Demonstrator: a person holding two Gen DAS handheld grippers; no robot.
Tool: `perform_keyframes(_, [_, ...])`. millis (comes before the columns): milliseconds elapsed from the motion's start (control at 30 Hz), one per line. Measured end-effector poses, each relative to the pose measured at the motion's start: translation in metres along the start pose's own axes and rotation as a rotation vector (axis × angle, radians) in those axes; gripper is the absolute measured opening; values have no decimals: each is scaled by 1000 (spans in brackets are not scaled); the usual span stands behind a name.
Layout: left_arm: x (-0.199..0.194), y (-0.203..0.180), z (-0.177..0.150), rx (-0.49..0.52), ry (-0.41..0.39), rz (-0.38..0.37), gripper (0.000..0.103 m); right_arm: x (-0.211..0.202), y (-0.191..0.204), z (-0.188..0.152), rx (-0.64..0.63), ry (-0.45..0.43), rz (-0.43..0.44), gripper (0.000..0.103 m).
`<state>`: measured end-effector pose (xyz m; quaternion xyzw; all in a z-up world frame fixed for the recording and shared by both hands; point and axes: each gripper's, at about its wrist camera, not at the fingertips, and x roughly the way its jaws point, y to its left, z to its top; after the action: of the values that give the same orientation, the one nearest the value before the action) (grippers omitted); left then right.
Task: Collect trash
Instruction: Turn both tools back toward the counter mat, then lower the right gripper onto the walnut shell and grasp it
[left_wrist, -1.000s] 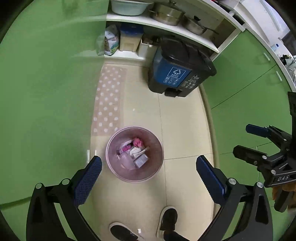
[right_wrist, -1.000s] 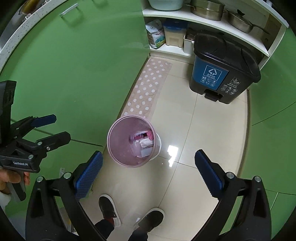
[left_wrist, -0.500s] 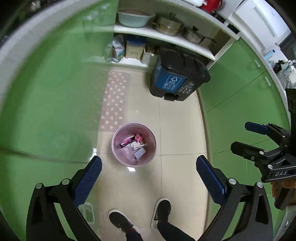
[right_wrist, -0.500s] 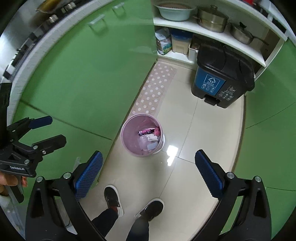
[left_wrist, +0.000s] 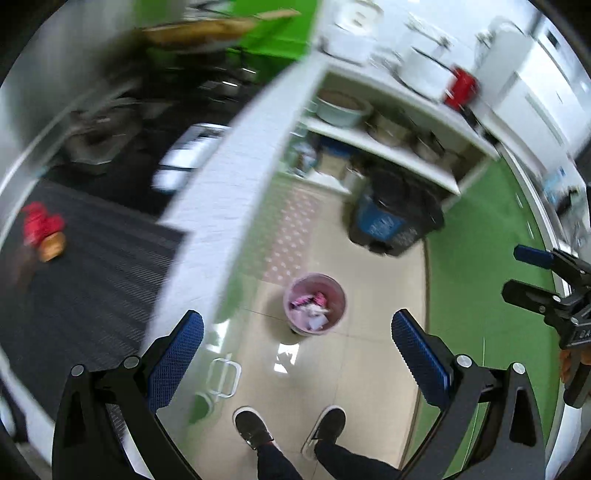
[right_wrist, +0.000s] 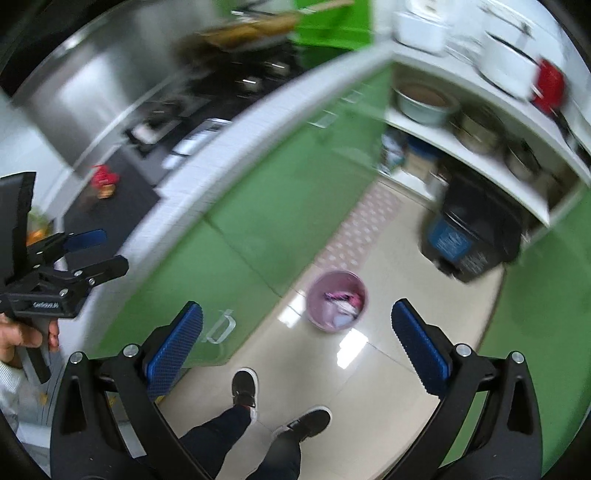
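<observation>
Both cameras have pulled up and away from the pink bin (left_wrist: 314, 304), which a second ago filled the middle of each view and now sits small on the floor tiles below, in front of the person's shoes (left_wrist: 255, 428). The rise has brought the kitchen surface (left_wrist: 85, 266) into sight, up and to the left of the bin, and the pictures are smeared with motion, so the move is likely not finished.

The left gripper (left_wrist: 295, 354) and the right gripper (right_wrist: 295, 343) both have their jaws spread wide with nothing between them. The bin already holds pink and white scraps, and no loose trash lies on the floor around it.

The next piece to collect is probably a small red and orange crumpled thing (left_wrist: 42, 230) on the dark mat of the surface, far to the left of the bin; the right view shows it too, blurred, beyond the white edge of the surface. What it is exactly cannot be told from these pictures.

My reading is that the drop into the bin is done and the hunt for the next item has begun. The blue and black pedal bin (left_wrist: 395, 221) stands behind the pink bin under the shelf of pots, lid closed, and seems to play no part at present.
</observation>
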<state>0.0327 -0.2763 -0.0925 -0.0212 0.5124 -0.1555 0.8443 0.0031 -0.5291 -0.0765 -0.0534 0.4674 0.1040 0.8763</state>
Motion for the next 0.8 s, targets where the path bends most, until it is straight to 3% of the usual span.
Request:
perform_keyframes(233, [-71,87,-22,-147,-79,114,98,-8,93,32,-167,-29,128,100])
perform_keyframes(400, [-104,147,-35,-194,-104,184,98,5,152,55,-229,-36,176,100])
perform_keyframes(600, [-118,200,-40,-228,-109,205,98,29,218,79,-296,-40,201,100])
perform_keyframes(800, [-116,230,-35,-274,-116,211,98,66,271,100,-388,4,218,100])
